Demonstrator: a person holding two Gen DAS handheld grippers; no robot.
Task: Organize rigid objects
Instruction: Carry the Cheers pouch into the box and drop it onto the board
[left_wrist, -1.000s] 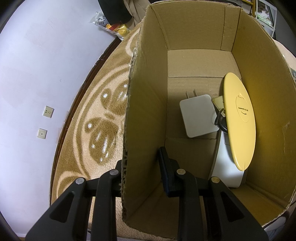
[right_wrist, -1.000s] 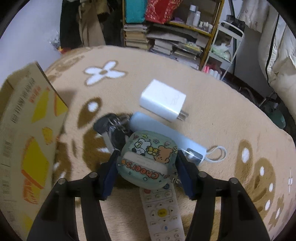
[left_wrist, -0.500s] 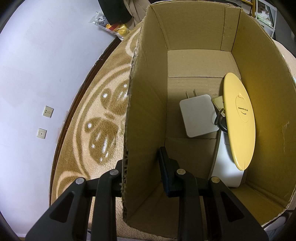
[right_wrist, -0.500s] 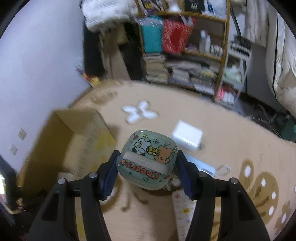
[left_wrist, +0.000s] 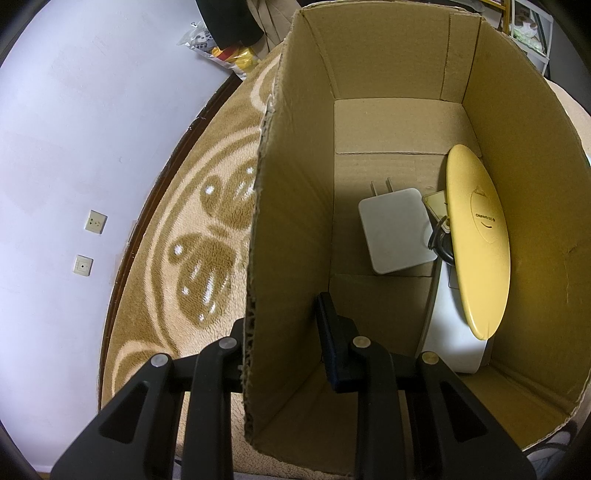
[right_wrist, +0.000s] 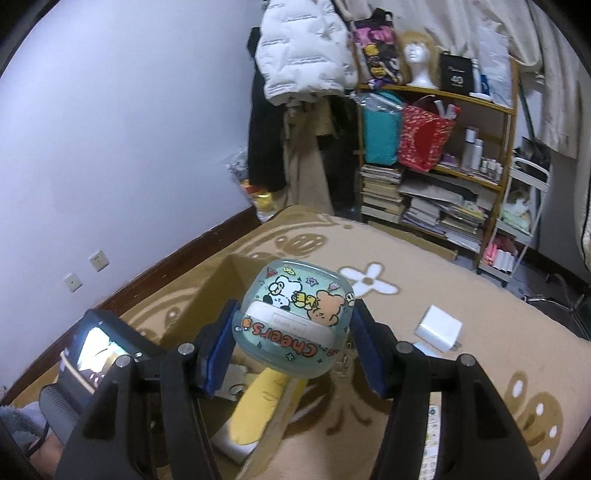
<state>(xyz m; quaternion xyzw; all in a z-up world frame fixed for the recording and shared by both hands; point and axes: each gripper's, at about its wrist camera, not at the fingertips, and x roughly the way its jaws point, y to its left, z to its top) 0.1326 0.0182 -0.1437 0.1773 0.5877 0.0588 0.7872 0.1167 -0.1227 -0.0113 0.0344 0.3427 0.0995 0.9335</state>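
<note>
Your left gripper pinches the cardboard box wall steady while your right gripper, clamped on the cartoon case, hovers above it.

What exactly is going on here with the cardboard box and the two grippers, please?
A person is sorting small items into a cardboard box. The left gripper clamps the box's side wall. The right gripper holds a cartoon-printed case above the box. A white charger and a yellow disc already lie inside; another charger waits on the rug.
</note>
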